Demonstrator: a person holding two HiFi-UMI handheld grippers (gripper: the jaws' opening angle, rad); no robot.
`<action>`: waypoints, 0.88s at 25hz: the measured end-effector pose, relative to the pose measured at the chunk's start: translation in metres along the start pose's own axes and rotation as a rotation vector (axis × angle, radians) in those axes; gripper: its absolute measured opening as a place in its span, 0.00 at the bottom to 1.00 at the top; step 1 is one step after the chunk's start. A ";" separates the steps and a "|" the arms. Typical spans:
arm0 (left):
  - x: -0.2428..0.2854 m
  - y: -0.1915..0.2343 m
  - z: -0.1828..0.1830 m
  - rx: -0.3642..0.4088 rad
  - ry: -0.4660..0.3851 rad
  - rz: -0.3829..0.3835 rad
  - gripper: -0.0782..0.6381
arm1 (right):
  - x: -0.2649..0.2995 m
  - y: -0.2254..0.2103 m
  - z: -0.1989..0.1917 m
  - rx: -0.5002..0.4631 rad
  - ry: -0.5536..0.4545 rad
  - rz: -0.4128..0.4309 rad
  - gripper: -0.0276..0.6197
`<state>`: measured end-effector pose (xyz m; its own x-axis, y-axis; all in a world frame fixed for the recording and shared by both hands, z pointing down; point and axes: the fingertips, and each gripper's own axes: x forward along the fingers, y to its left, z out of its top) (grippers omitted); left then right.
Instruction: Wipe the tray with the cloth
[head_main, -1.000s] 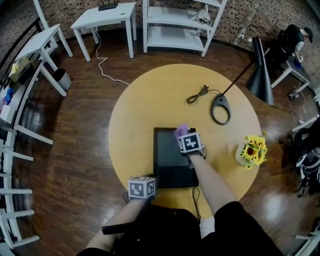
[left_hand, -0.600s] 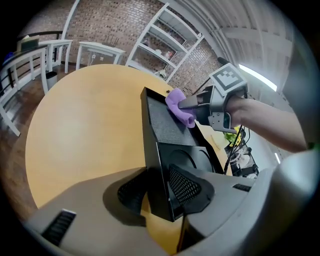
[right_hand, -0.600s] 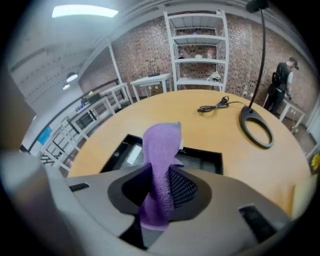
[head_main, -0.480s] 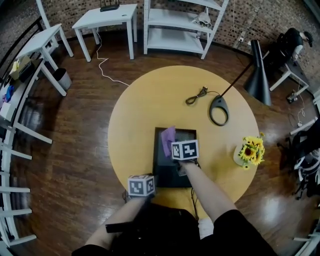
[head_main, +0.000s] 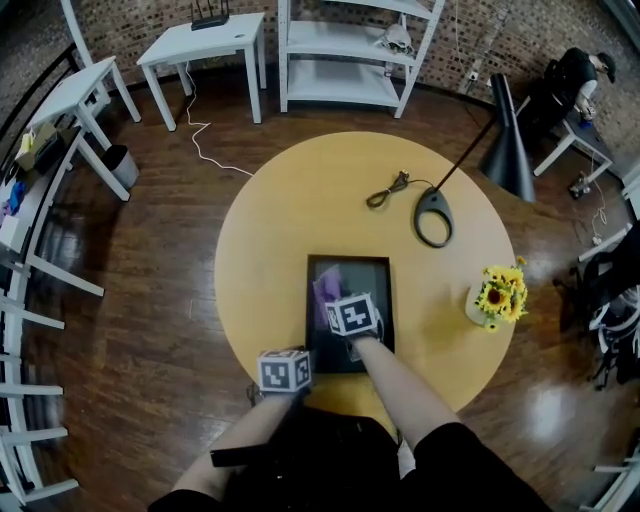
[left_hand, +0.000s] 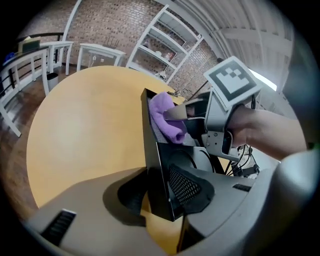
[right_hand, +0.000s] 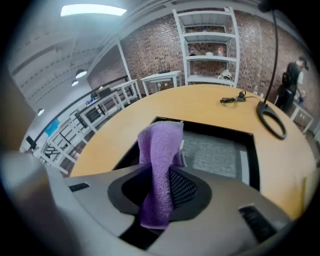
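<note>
Head view: the black tray (head_main: 378, 285) lies flat on the round yellow table (head_main: 270, 250), toward the near edge. The right gripper (head_main: 345, 310) is over the tray's left half. The purple cloth (head_main: 324, 288) pokes out just past its marker cube, on the far side. The left gripper (head_main: 292, 370) sits at the tray's near left corner. Farther out on the table there's a lamp base (head_main: 434, 215) with a loose cable (head_main: 385, 190) to its left. A bunch of sunflowers (head_main: 497, 295) stands right of the tray, and there's white shelving (head_main: 345, 50) by the far wall.

Left gripper view: the left gripper (left_hand: 160, 192) has its jaws closed on the tray (left_hand: 152, 140), with the rim wedged between the two pads at that corner. Beyond it the cloth (left_hand: 167, 117) is bunched up low inside the tray, and the right gripper (left_hand: 189, 114) is pinching it from the right.

Right gripper view: the right gripper (right_hand: 160, 195) has its jaws narrow and clamped on the cloth (right_hand: 162, 150), which runs folded between the pads and sticks out in front. The tray (right_hand: 220, 150) is right below and beyond, with the cloth's end over its near left part. I honestly can't tell from here if it's touching the floor. The lamp base (right_hand: 272, 120) and cable (right_hand: 232, 100) show at the far right of the table, and a person (right_hand: 292, 80) is over by the wall.
</note>
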<state>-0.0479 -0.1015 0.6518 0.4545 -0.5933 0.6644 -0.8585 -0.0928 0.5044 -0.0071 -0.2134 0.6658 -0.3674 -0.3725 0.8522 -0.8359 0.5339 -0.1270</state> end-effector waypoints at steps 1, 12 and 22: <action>0.000 0.000 0.001 0.006 0.001 0.000 0.29 | -0.004 -0.011 0.001 -0.030 -0.004 -0.029 0.19; 0.004 0.000 -0.005 0.064 0.014 0.019 0.29 | -0.023 -0.092 -0.019 -0.014 0.034 -0.170 0.19; 0.002 0.001 -0.004 0.043 0.010 0.005 0.29 | -0.026 0.025 0.008 0.025 -0.062 0.085 0.19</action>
<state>-0.0467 -0.0998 0.6561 0.4519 -0.5859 0.6727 -0.8703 -0.1239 0.4768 -0.0217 -0.1965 0.6363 -0.4613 -0.3732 0.8049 -0.8104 0.5465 -0.2111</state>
